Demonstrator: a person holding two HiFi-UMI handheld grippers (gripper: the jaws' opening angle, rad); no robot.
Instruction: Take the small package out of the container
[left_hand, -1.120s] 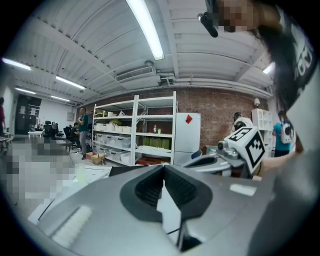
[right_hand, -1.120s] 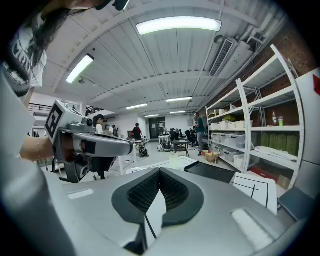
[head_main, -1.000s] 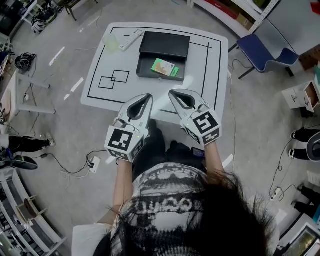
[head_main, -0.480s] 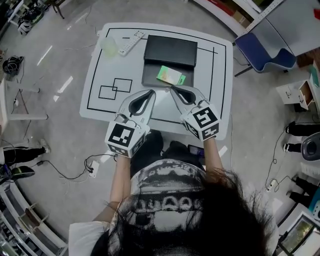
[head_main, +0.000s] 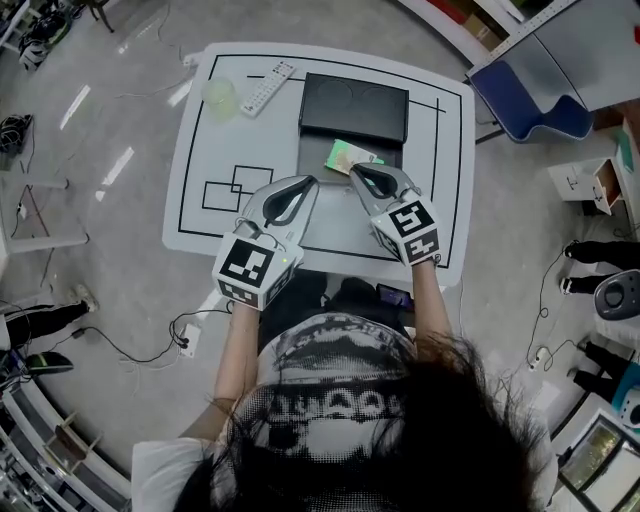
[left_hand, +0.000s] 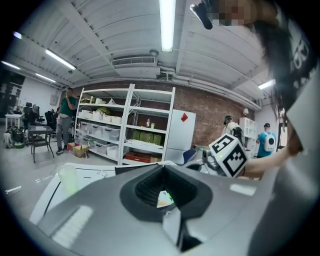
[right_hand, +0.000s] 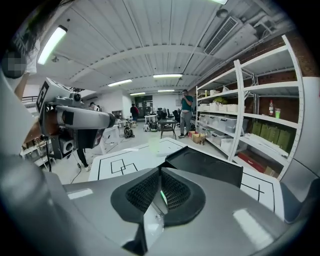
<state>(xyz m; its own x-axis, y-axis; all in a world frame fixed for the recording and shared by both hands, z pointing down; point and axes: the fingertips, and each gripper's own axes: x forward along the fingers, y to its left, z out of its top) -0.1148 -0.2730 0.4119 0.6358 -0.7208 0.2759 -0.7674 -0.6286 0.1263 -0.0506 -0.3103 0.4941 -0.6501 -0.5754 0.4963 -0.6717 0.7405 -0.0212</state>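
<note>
Fingers (right_hand: 144, 193) of our grey right gripper (head_main: 354, 172) are just parting, empty, beside the small green package (head_main: 343, 155); the grey left gripper (head_main: 311, 182) fingers are pressing together.

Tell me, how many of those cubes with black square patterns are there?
2. The left cube hangs at the table's front edge; the right cube beside it, above the tabletop.

No legible text — none anywhere.
</note>
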